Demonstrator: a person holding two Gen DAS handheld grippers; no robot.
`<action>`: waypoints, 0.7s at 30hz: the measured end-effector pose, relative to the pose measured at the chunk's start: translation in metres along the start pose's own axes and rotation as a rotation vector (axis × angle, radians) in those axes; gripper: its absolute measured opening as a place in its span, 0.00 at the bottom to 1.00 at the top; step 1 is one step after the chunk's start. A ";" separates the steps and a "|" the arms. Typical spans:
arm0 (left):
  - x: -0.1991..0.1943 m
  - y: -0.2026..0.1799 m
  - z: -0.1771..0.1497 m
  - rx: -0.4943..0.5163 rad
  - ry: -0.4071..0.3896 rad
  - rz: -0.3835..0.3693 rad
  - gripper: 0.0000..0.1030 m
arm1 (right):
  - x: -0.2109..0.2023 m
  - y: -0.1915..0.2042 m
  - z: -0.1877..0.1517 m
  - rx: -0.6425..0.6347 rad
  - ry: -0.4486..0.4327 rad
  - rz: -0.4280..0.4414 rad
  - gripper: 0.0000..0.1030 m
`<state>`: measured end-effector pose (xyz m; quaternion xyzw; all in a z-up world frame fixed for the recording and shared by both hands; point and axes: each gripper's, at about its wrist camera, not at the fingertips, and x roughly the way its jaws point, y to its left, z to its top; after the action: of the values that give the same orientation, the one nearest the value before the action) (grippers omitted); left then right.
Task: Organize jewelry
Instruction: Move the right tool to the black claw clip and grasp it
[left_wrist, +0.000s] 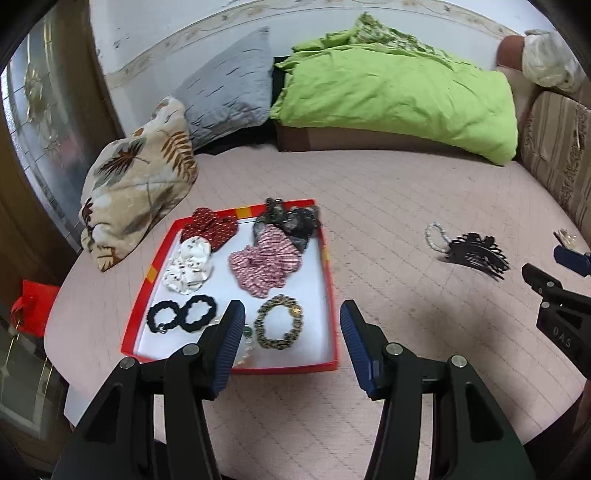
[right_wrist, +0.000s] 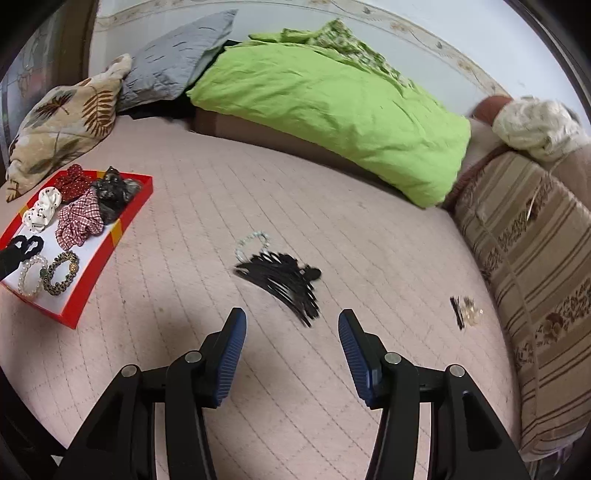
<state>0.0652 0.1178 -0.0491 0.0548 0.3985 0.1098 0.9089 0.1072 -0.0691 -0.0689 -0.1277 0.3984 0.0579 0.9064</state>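
A red tray (left_wrist: 142, 295) with a white floor lies on the pink quilted bed; it also shows in the right wrist view (right_wrist: 127, 218). It holds several scrunchies, black hair ties (left_wrist: 181, 314), a gold-and-black bracelet (left_wrist: 279, 326) and a pearl bracelet (right_wrist: 31, 275). My left gripper (left_wrist: 291, 321) is open and empty over the tray's near right corner. A black hair comb (right_wrist: 284, 282) and a pale bead bracelet (right_wrist: 253, 242) lie loose on the bed. My right gripper (right_wrist: 291, 328) is open and empty just short of the comb. A small gold-and-black clip (right_wrist: 465, 312) lies to the right.
A leaf-print pillow (left_wrist: 136, 177) sits behind the tray, a grey pillow (left_wrist: 232, 85) and a green duvet (left_wrist: 399, 96) at the back. A striped sofa cushion (right_wrist: 524, 266) borders the right side. A red bag (left_wrist: 33, 306) hangs off the left bed edge.
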 end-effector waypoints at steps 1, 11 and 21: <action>-0.001 -0.002 0.001 0.001 0.002 -0.007 0.51 | 0.001 -0.005 -0.003 0.011 0.006 0.007 0.54; 0.007 -0.047 0.017 0.030 0.043 -0.136 0.52 | 0.015 -0.077 -0.042 0.176 0.062 -0.002 0.55; 0.032 -0.093 0.015 0.032 0.099 -0.218 0.68 | 0.031 -0.145 -0.074 0.362 0.073 0.018 0.56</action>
<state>0.1122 0.0351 -0.0792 0.0200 0.4483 0.0068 0.8936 0.1053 -0.2292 -0.1129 0.0392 0.4363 -0.0113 0.8989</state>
